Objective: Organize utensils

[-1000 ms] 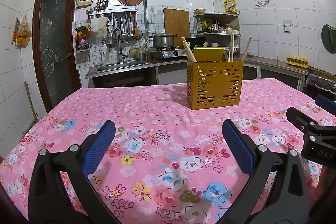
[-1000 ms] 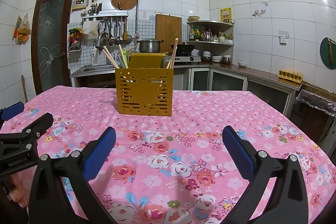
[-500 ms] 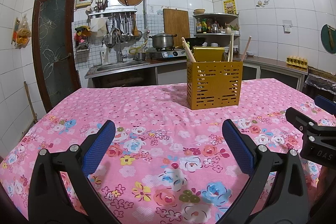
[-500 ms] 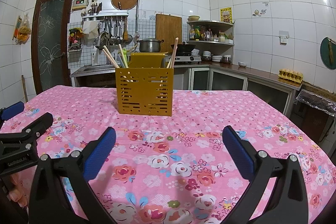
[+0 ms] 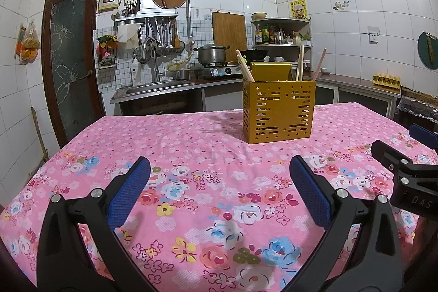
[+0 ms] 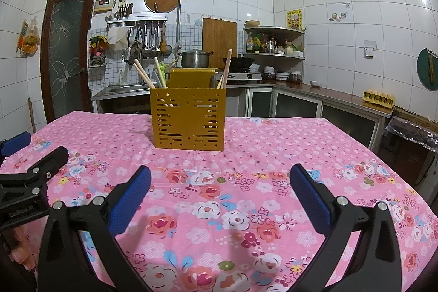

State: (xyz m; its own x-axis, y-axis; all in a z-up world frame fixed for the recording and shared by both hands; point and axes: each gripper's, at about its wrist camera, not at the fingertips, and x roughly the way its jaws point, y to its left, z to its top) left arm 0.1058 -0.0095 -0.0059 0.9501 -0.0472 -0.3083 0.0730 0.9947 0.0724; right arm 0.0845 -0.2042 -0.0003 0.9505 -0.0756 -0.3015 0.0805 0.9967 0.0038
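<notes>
Almost nothing has shifted since the earlier frames: both views hold the same framing, with only a hair of drift at the neighbouring gripper's edge.

Between the fingers of the left gripper (image 5: 219,182) lies bare flowered tablecloth (image 5: 191,144); its blue pads (image 5: 128,190) stand wide apart and clasp nothing. The right gripper (image 6: 219,188) is the same, spread wide and empty over the cloth.

Straight ahead of the right fingers, well beyond the tips, stands the yellow slotted utensil holder (image 6: 189,119), upright, with chopsticks (image 6: 143,75) leaning out of its left compartment and more sticks at its right. For the left fingers it sits ahead and somewhat to the right (image 5: 277,111). No loose utensil shows on the cloth in either view, so the job looks finished or paused.

Any further reach should go in high over the rim, pinching one stick near its top rather than nudging the light holder.

Both grippers are held low and level, pointing forward side by side, each visible at the other's edge.
</notes>
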